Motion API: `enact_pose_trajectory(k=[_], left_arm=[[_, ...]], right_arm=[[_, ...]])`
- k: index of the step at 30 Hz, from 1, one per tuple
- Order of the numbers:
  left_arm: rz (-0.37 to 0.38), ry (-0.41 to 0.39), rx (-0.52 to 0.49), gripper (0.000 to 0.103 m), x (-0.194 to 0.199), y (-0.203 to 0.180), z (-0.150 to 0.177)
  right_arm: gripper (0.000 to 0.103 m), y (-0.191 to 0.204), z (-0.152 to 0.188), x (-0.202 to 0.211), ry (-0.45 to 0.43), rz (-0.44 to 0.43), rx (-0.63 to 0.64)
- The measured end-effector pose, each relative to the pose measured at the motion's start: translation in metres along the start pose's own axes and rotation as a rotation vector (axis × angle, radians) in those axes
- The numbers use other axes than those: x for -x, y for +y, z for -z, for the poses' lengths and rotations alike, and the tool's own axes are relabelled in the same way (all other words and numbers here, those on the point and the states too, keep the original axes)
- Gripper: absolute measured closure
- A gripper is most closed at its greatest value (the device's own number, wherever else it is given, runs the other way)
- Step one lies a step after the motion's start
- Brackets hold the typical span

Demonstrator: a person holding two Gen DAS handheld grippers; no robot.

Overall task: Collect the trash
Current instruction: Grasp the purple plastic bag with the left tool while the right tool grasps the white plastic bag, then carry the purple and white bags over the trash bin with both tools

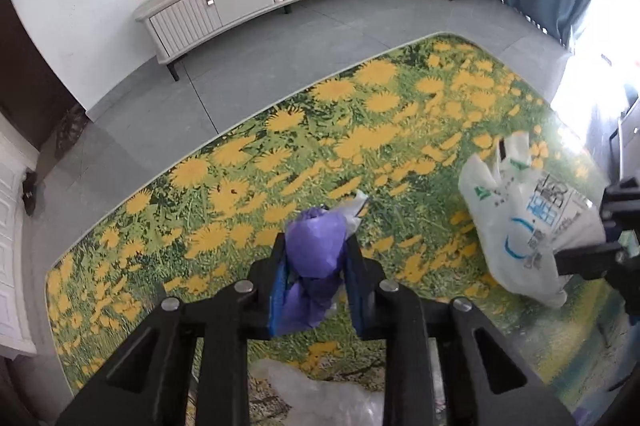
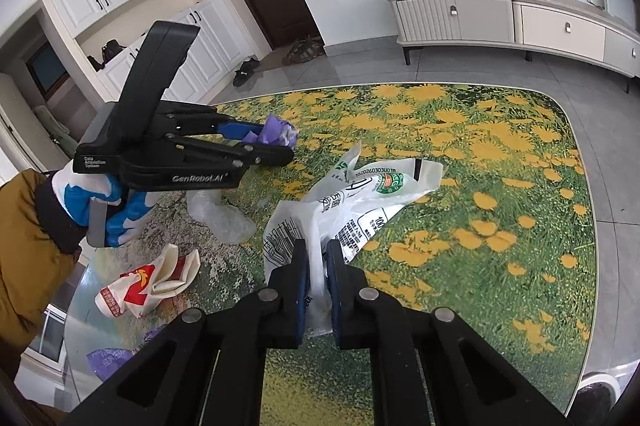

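We saw left gripper point(image 1: 316, 266) clamped on crumpled purple plastic wad point(image 1: 314, 250), held above dandelion-print table top point(image 1: 400, 114); right gripper point(image 2: 318, 276) pinched printed white plastic bag point(image 2: 352, 202) by edge; we judged both light, limp, slippery; bunched folds gave safest hold.

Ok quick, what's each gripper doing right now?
Left gripper: closed on the purple wad.
Right gripper: closed on the white plastic bag.
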State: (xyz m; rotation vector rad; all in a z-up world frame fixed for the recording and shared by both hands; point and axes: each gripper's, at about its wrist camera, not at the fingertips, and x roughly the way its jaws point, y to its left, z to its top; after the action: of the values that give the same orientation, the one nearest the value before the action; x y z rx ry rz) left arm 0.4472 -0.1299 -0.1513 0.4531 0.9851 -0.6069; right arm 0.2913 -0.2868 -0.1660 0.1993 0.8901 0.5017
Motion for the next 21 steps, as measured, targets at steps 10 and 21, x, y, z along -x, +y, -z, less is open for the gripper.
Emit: enact_pose_trajectory(k=[10, 21], left_arm=[[-0.002, -0.129, 0.113, 0.079, 0.078, 0.007, 0.006], [-0.066, -0.279, 0.146, 0.079, 0.216, -0.025, 0.033]], right_arm=[[0.096, 0.02, -0.003, 0.055, -0.104, -0.011, 0.011], [0.096, 0.071, 0.013, 0.186, -0.28, 0.08, 0.06]])
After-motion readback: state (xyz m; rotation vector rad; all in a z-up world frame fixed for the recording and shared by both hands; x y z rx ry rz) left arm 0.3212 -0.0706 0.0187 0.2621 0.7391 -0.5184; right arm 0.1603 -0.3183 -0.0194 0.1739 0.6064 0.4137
